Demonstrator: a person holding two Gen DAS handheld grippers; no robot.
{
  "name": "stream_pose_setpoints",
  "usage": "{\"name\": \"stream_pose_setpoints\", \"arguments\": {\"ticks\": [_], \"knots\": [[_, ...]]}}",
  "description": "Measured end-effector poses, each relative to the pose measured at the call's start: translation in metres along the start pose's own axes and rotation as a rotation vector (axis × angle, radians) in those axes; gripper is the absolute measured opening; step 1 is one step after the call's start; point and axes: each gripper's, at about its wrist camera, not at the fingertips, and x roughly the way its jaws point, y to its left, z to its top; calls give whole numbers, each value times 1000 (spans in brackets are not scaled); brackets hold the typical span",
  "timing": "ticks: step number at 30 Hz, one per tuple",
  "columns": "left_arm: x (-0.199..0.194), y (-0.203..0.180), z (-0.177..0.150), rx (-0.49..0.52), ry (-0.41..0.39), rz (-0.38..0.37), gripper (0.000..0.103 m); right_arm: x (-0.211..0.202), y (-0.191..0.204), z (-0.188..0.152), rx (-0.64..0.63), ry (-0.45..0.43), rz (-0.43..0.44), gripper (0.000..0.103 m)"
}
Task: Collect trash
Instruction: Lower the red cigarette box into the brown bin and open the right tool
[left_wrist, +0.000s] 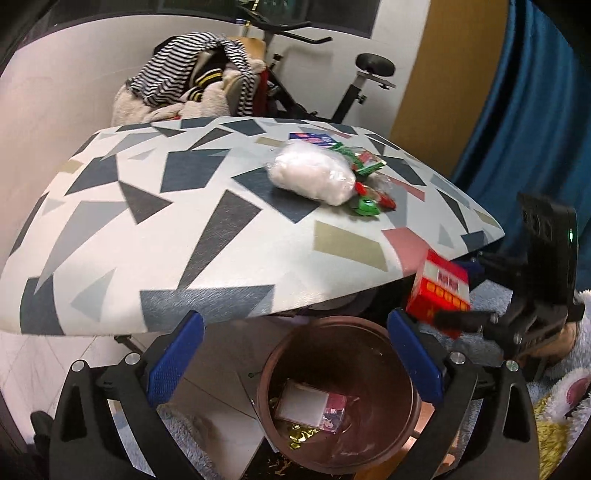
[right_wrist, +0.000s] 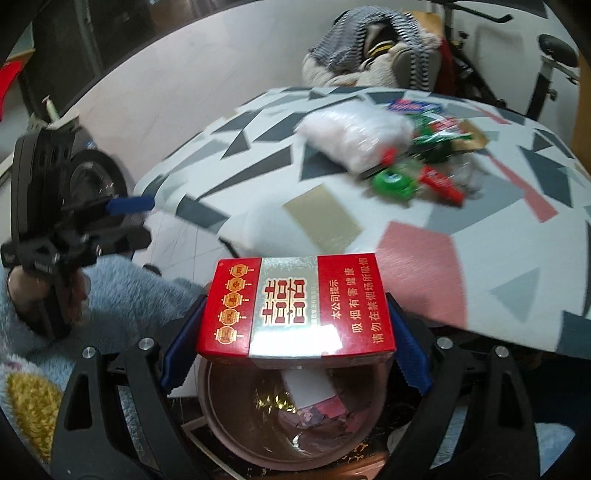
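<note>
Now, box: red-and-silver cardboard cigarette pack (right_wrist: 295, 308), above round brown bin (right_wrist: 236, 435)
Writing: 囍, 吸烟有害健康
Right gripper (right_wrist: 295, 339): pinching pack
Left gripper (left_wrist: 295, 362): fingers spread, above bin

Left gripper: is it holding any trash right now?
No, the left gripper is open, its blue fingers empty above the brown bin.

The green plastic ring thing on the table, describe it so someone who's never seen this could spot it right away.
Start at the table with the geometric patterned top. On its far right sits a white plastic bag of fluffy stuff; the green plastic ring lies just in front of it, beside red wrappers. It is the only round, solid green piece.
</note>
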Motion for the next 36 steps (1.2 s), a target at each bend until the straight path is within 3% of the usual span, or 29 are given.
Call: {"name": "stream_pose_setpoints", "arguments": {"ticks": [8, 14, 18, 28, 30, 36], "knots": [[3, 11, -10, -52, -16, 35, 97, 37, 14, -12, -32, 90, 27, 88], [8, 10, -17, -57, -22, 66, 97, 77, 20, -25, -70, 227, -25, 88], [13, 5, -19, -28, -11, 90, 97, 90, 20, -30, -70, 269, -50, 88], [17, 1, -22, -4, -1, 106, 97, 91, 6, -30, -14, 269, -79, 89], [17, 2, -22, -8, -1, 109, 97, 90, 6, -29, -14, 262, -87, 97], [16, 3, -23, -8, -4, 113, 97, 80, 5, -26, -7, 226, -87, 97]]}}
